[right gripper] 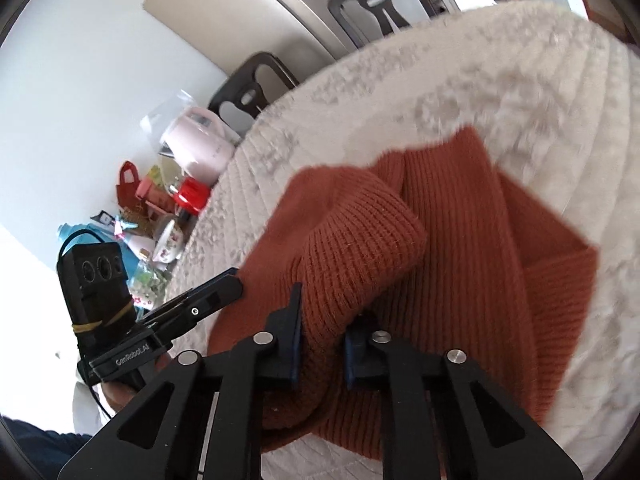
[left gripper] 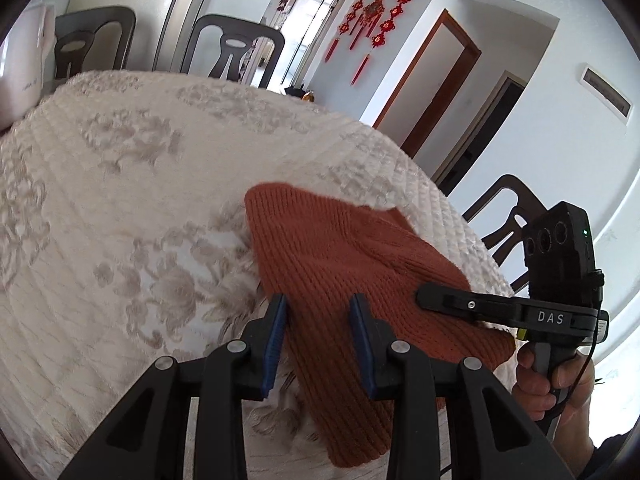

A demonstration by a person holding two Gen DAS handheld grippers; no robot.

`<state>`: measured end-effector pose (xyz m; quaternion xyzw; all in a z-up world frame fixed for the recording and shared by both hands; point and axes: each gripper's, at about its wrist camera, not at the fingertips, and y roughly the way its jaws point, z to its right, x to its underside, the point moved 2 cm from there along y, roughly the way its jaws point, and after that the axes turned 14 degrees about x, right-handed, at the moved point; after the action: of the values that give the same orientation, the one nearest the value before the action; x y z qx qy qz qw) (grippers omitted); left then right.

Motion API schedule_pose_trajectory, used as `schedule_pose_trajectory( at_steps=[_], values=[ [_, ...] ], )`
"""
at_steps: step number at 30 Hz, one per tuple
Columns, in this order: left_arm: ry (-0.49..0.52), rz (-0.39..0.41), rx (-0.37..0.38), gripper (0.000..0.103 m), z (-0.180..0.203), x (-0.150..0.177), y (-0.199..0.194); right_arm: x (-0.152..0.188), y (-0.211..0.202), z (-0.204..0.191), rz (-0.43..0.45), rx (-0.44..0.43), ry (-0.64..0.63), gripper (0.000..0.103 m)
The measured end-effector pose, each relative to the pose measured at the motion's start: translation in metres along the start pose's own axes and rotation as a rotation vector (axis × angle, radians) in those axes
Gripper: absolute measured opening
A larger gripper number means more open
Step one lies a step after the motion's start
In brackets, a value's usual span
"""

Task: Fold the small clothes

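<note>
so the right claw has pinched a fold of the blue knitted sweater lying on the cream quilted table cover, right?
Not quite: the sweater is rust orange, not blue; only the claw pads are blue. The rest holds. In the right wrist view the right claw is closed on a rolled fold of the knit, and the sweater lies on the cream quilted table cover.

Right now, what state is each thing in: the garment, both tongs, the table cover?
Rust knit garment: lying on the table, partly folded, one rolled fold raised at the near edge.
Right tongs: shut on the garment's rolled fold.
Left tongs: parted, astride the garment's edge; grip cannot be told.
Cream table cover: spread flat under the garment.
Pink kettle: upright, lid shut, beyond the table.
</note>
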<state>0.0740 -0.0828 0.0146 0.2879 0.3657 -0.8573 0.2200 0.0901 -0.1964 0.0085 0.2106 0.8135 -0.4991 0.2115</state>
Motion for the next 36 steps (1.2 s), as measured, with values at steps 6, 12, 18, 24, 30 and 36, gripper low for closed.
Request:
schedule_pose_trajectory(
  at_steps=[6, 12, 18, 24, 30, 36],
  values=[
    [0.078, -0.004, 0.041, 0.035, 0.030, -0.012, 0.010, 0.001, -0.025, 0.030, 0.051, 0.070, -0.007, 0.015],
    [0.129, -0.071, 0.015, 0.035, 0.038, 0.004, 0.039, 0.012, -0.020, 0.063, 0.038, 0.101, 0.051, 0.016],
    [0.139, -0.069, -0.002, 0.036, 0.040, 0.004, 0.038, 0.010, -0.028, 0.057, 0.060, 0.145, 0.011, 0.020],
    [0.137, -0.037, -0.005, 0.036, 0.042, 0.006, 0.013, 0.016, -0.076, 0.049, 0.186, 0.235, -0.064, 0.020],
    [0.176, -0.084, 0.020, 0.036, 0.053, 0.027, 0.017, 0.044, -0.043, 0.034, 0.056, 0.326, -0.217, 0.020],
    [0.149, -0.090, 0.013, 0.037, 0.047, 0.024, 0.013, 0.030, -0.061, 0.032, 0.128, 0.318, -0.205, 0.020]
  ],
)
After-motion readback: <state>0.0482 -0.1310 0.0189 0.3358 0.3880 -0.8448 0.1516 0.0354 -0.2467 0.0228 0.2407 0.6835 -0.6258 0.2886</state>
